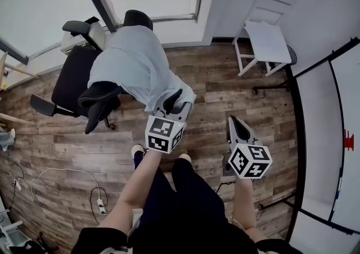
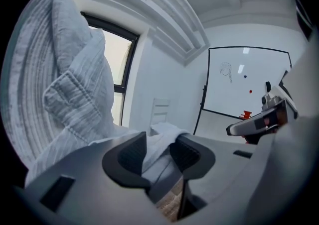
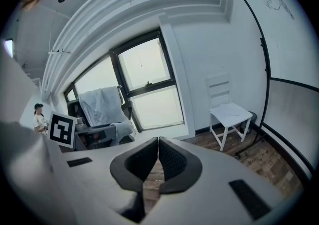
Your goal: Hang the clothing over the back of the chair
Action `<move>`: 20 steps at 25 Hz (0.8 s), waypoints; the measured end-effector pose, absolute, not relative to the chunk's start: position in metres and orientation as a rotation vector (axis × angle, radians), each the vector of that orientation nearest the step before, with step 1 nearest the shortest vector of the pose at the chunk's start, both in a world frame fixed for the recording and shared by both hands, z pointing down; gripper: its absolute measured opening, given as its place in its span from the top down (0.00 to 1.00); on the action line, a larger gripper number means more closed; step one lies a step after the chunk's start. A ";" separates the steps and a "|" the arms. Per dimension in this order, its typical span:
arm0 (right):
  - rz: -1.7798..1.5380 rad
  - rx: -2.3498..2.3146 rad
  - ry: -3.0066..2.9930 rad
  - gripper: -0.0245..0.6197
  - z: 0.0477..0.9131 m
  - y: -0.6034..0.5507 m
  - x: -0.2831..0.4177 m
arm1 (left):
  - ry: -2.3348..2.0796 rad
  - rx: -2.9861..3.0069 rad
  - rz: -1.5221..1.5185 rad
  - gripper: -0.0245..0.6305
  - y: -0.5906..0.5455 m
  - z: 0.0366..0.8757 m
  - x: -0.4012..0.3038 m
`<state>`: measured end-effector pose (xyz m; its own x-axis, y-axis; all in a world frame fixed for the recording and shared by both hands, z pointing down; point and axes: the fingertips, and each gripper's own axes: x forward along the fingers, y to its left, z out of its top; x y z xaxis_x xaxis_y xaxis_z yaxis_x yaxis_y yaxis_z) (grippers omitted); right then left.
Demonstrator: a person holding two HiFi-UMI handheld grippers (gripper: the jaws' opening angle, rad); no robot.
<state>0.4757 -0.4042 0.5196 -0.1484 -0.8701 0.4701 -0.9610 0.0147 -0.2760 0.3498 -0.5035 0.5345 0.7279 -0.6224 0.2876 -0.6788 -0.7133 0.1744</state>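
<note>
A pale blue-grey garment (image 1: 135,64) lies draped over the backrest of a black office chair (image 1: 70,81) by the window, and one end hangs down toward me. My left gripper (image 1: 175,103) is at that hanging end. In the left gripper view its jaws (image 2: 158,152) stand apart with a fold of the cloth (image 2: 75,99) lying loosely between the pads. My right gripper (image 1: 238,127) hovers over the floor to the right, away from the garment. Its pads meet with nothing between them (image 3: 158,157). From there the draped garment (image 3: 102,104) shows at the left.
A white wooden chair (image 1: 267,36) stands at the back right against the wall. A whiteboard on a black frame (image 1: 332,135) runs along the right. A white cable and power strip (image 1: 101,208) lie on the wood floor at the lower left. My legs are below the grippers.
</note>
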 end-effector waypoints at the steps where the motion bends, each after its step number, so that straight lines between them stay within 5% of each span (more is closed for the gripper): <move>1: 0.813 1.931 -2.111 0.92 0.520 -0.404 0.476 | -1.016 2.660 0.304 0.74 -0.502 0.536 0.350; 3: 0.816 1.932 -2.109 0.92 0.520 -0.403 0.477 | -0.986 2.644 0.309 0.66 -0.499 0.540 0.353; 17: 0.843 1.913 -2.109 0.92 0.532 -0.392 0.479 | -1.089 2.657 0.295 0.66 -0.470 0.551 0.341; 20: 0.836 1.910 -2.120 0.92 0.531 -0.390 0.477 | -1.056 2.651 0.232 0.60 -0.462 0.536 0.341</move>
<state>0.4766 -0.3899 0.5308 -0.1661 -0.8624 0.4781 -0.9566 0.0232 -0.2905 0.3409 -0.4622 0.5357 0.7201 -0.6478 0.2486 -0.6923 -0.6946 0.1954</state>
